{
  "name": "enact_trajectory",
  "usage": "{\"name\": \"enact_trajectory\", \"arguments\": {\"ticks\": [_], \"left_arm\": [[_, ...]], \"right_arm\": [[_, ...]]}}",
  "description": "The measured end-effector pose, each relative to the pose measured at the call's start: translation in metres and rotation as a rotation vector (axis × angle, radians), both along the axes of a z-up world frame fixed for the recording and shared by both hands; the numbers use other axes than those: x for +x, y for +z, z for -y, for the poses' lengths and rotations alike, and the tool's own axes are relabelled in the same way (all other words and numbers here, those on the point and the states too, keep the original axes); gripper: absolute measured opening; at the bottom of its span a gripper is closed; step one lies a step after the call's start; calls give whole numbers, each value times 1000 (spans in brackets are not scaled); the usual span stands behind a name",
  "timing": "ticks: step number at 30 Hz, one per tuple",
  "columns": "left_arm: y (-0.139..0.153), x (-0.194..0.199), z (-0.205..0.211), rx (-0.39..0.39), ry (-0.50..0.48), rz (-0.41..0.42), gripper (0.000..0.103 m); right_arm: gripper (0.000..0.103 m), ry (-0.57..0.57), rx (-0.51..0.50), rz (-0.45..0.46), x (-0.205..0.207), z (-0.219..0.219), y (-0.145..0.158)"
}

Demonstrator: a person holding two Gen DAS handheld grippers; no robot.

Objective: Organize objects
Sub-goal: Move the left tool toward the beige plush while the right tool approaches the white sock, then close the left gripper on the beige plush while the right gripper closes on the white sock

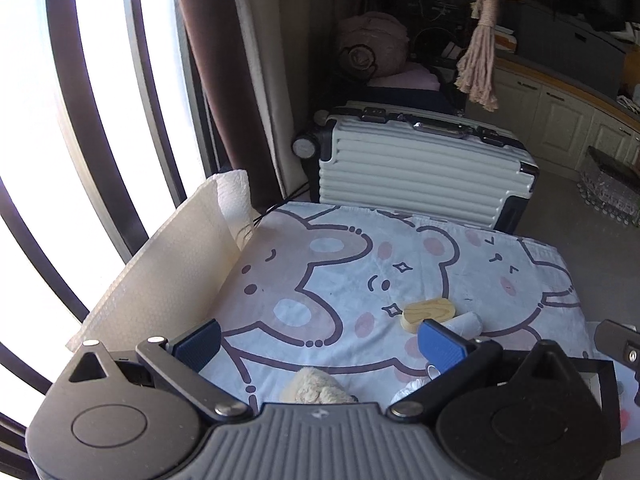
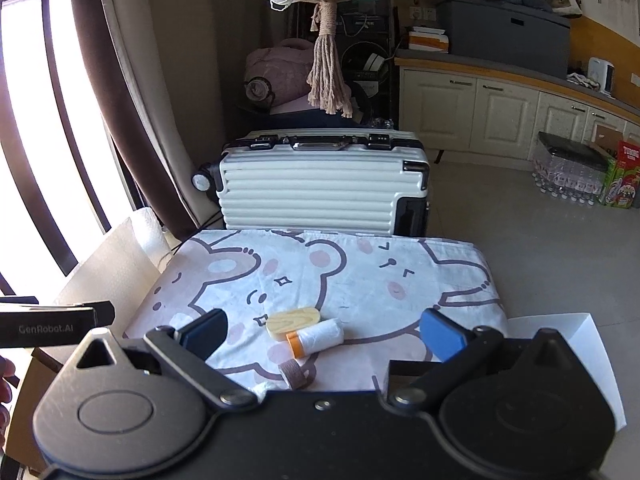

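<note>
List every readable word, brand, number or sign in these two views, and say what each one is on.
"GenRobot.AI": on the black body of the left gripper, seen at the left edge of the right wrist view.
"TURING": my best reading of the red top of the green carton on the floor; its lower print is too blurred to read.
Small emblem on the left gripper's grey housing: too small to read.

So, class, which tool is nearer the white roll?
Right, probably. The roll lies just ahead of the right tool, centred between its open fingers; the left tool sits further left, the roll past its right finger.
</note>
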State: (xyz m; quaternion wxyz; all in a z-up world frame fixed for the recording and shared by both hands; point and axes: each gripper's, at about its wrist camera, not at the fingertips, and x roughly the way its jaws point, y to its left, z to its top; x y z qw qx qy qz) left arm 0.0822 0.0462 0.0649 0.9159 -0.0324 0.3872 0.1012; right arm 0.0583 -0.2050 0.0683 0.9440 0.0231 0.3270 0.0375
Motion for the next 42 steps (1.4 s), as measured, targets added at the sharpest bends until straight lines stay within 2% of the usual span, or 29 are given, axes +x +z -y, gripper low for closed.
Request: {"name": "enact_trajectory", "arguments": {"ticks": [7, 13, 20, 24, 28, 31, 34, 36, 37, 42], "left_arm": [[-50, 15, -26, -67, 70, -100, 103], [-87, 24, -47, -122, 98, -180, 103], [-127, 33, -70, -326, 181, -209, 102], [-148, 37, -72, -360, 195, -234, 102], [-171, 36, -72, -402, 196, -275, 102], [-185, 34, -71, -444, 196, -302, 102], [-199, 32, -70, -453, 202, -339, 102], [-208, 30, -71, -460, 217, -368, 102], [-212, 29, -73, -466, 225, -376, 102], [-221, 25, -77, -527, 251, -388, 102]], "right_arm": [[103, 77, 37, -48, 19, -23, -46], [103, 157, 2, -97, 24, -44, -82], [103, 227, -1, -153, 22, -51, -116], [103, 274, -17, -199, 21, -55, -133], [103, 297, -78, -268, 23, -65, -149], [94, 333, -45, -313, 24, -71, -161], [88, 378, 34, -381, 23, -79, -174], [78, 416, 64, -423, 22, -87, -184], [77, 427, 76, -440, 21, -91, -188], [68, 466, 71, -499, 19, -108, -207]]}}
